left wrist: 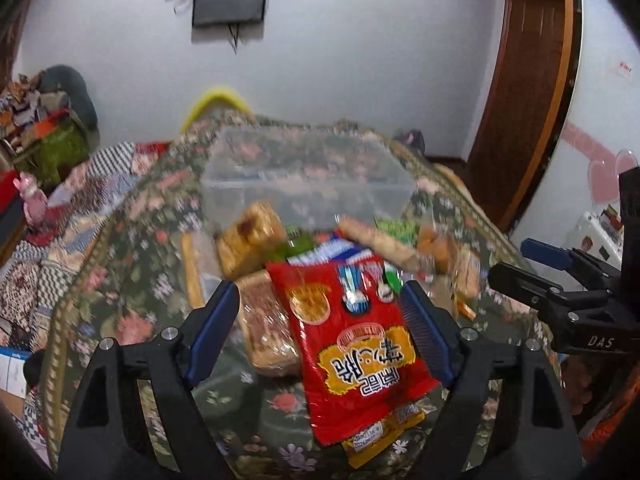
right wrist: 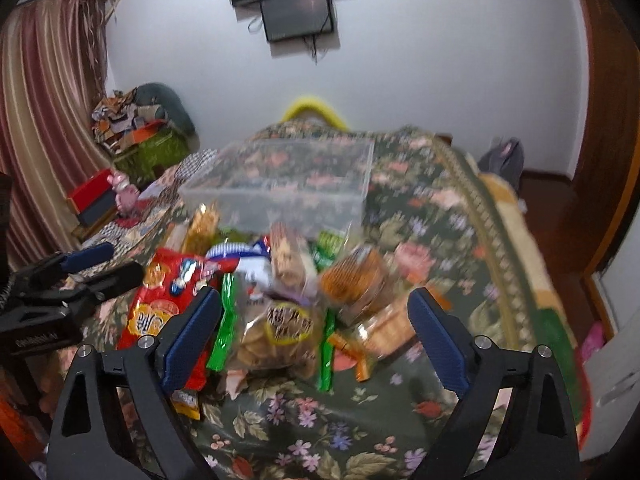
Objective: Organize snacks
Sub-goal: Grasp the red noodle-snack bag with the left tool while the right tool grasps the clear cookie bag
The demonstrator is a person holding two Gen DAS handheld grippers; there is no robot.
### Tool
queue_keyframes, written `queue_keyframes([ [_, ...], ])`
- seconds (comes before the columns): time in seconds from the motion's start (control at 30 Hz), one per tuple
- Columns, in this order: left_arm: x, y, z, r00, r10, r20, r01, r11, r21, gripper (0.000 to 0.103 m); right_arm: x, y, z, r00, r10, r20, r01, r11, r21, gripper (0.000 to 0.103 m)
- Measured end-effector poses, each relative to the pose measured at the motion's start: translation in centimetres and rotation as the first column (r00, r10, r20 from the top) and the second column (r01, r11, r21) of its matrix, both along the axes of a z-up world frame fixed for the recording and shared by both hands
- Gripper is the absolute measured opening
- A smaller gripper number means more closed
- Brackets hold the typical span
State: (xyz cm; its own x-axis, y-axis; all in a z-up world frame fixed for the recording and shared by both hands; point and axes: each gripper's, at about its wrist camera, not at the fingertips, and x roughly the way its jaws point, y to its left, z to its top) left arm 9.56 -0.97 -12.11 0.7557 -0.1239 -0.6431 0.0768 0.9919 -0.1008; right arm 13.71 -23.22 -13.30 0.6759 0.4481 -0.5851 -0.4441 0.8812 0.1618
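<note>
A heap of snack packets lies on the floral tablecloth [left wrist: 132, 280] in front of a clear plastic box [left wrist: 304, 176], which also shows in the right wrist view [right wrist: 280, 176]. My left gripper [left wrist: 320, 312] is open, its jaws on either side of a red packet [left wrist: 352, 352] with yellow lettering. My right gripper [right wrist: 316, 332] is open above a clear bag of round biscuits [right wrist: 280, 340] and a green stick packet [right wrist: 225, 320]. The red packet [right wrist: 160, 304] lies left of it. Each gripper shows in the other's view, the right one [left wrist: 532, 268] and the left one [right wrist: 96, 264].
Other packets in the heap include a golden cracker pack [left wrist: 248, 240], an orange cracker pack [right wrist: 356, 280] and a blue-and-white bag [right wrist: 248, 260]. A pink toy [right wrist: 128, 192] and red box [right wrist: 92, 192] lie far left. A wooden door [left wrist: 532, 60] stands right.
</note>
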Motion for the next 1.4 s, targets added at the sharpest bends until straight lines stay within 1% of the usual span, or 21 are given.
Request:
queue_keyframes([
  [0.1, 0.9, -0.8, -1.2, 0.999, -0.017, -0.046, 0.018, 1.0, 0.019, 0.084, 0.4, 0.6, -0.6, 1.0, 0.015, -0.019, -0.015, 1.0, -0.006, 0.094],
  [0.2, 1.6, -1.3, -2.2, 0.996, -0.024, -0.086, 0.027, 0.999, 0.026, 0.096, 0.6, 0.7, -1.0, 0.999, 0.031, -0.044, -0.031, 1.0, 0.0, 0.094],
  [0.33, 2.4, -1.7, -3.3, 0.992, -0.024, -0.125, 0.027, 0.999, 0.021, 0.098, 1.0, 0.9, -1.6, 0.997, 0.035, -0.067, -0.035, 0.999, 0.007, 0.094],
  [0.47, 2.5, -1.9, -3.6, 0.995, -0.015, -0.104, 0.022, 0.998, 0.064, 0.099, 1.5, 1.0, -2.1, 0.992, 0.061, -0.11, -0.059, 0.998, 0.022, 0.094],
  [0.57, 2.3, -1.6, -3.7, 0.996, -0.012, -0.09, 0.019, 0.997, 0.076, 0.099, 1.9, 1.4, -2.7, 0.984, 0.089, -0.153, -0.083, 0.996, 0.046, 0.094],
  [0.67, 1.9, -1.1, -3.7, 0.997, -0.022, -0.068, 0.026, 0.997, 0.071, 0.091, 2.3, 2.1, -3.1, 0.979, 0.106, -0.175, -0.1, 0.994, 0.046, 0.094],
  [0.73, 1.6, -0.9, -3.5, 0.998, -0.031, -0.055, 0.036, 0.996, 0.079, 0.078, 2.5, 2.7, -3.5, 0.976, 0.115, -0.187, -0.11, 0.993, 0.035, 0.094],
  [0.77, 1.4, -0.8, -3.4, 0.998, -0.038, -0.049, 0.042, 0.996, 0.081, 0.075, 2.6, 2.8, -3.7, 0.974, 0.12, -0.194, -0.115, 0.993, 0.034, 0.094],
  [0.8, 1.3, -0.7, -3.4, 0.998, -0.045, -0.043, 0.048, 0.995, 0.083, 0.068, 2.9, 3.1, -3.9, 0.969, 0.132, -0.209, -0.126, 0.991, 0.043, 0.094],
  [0.83, 1.2, -0.7, -3.3, 0.998, -0.047, -0.039, 0.05, 0.995, 0.087, 0.065, 3.0, 3.2, -4.2, 0.965, 0.139, -0.223, -0.131, 0.99, 0.051, 0.094],
  [0.9, 1.1, -0.6, -3.3, 0.998, -0.05, -0.035, 0.053, 0.995, 0.083, 0.064, 3.4, 3.5, -4.5, 0.958, 0.151, -0.243, -0.14, 0.988, 0.063, 0.094],
  [0.93, 1.1, -0.5, -3.2, 0.998, -0.05, -0.032, 0.052, 0.996, 0.078, 0.061, 3.4, 3.7, -4.6, 0.957, 0.155, -0.247, -0.143, 0.988, 0.065, 0.095],
  [1.0, 1.1, -0.3, -3.1, 0.998, -0.052, -0.029, 0.054, 0.997, 0.062, 0.06, 3.4, 3.9, -4.6, 0.957, 0.158, -0.244, -0.147, 0.987, 0.062, 0.095],
  [1.07, 1.1, 0.0, -3.0, 0.998, -0.054, -0.029, 0.055, 0.998, 0.041, 0.055, 3.5, 3.9, -4.6, 0.956, 0.161, -0.244, -0.15, 0.987, 0.063, 0.094],
  [1.13, 1.0, 0.3, -2.7, 0.998, -0.054, -0.022, 0.054, 0.998, 0.021, 0.048, 3.6, 3.8, -4.6, 0.954, 0.164, -0.25, -0.15, 0.986, 0.075, 0.094],
  [1.17, 0.9, 0.4, -2.6, 0.998, -0.054, -0.017, 0.055, 0.998, 0.015, 0.048, 3.6, 3.7, -4.6, 0.954, 0.164, -0.25, -0.149, 0.986, 0.08, 0.093],
  [1.23, 0.8, 0.5, -2.3, 0.999, -0.054, -0.008, 0.054, 0.999, 0.007, 0.042, 3.5, 3.7, -4.6, 0.956, 0.163, -0.244, -0.146, 0.986, 0.085, 0.089],
  [1.27, 0.6, 0.6, -2.1, 0.998, -0.055, -0.003, 0.055, 0.998, 0.006, 0.042, 3.3, 3.6, -4.4, 0.957, 0.162, -0.239, -0.146, 0.986, 0.084, 0.088],
  [1.33, 0.4, 0.6, -1.8, 0.998, -0.057, 0.005, 0.057, 0.998, 0.009, 0.035, 3.2, 3.6, -4.0, 0.96, 0.158, -0.232, -0.144, 0.987, 0.078, 0.08],
  [1.37, 0.3, 0.7, -1.7, 0.998, -0.06, 0.008, 0.06, 0.998, 0.009, 0.034, 3.1, 3.7, -3.9, 0.961, 0.156, -0.228, -0.142, 0.987, 0.075, 0.079],
  [1.4, 0.2, 0.7, -1.6, 0.998, -0.059, 0.01, 0.059, 0.998, 0.01, 0.033, 3.0, 3.9, -3.6, 0.963, 0.155, -0.22, -0.144, 0.987, 0.067, 0.072],
])
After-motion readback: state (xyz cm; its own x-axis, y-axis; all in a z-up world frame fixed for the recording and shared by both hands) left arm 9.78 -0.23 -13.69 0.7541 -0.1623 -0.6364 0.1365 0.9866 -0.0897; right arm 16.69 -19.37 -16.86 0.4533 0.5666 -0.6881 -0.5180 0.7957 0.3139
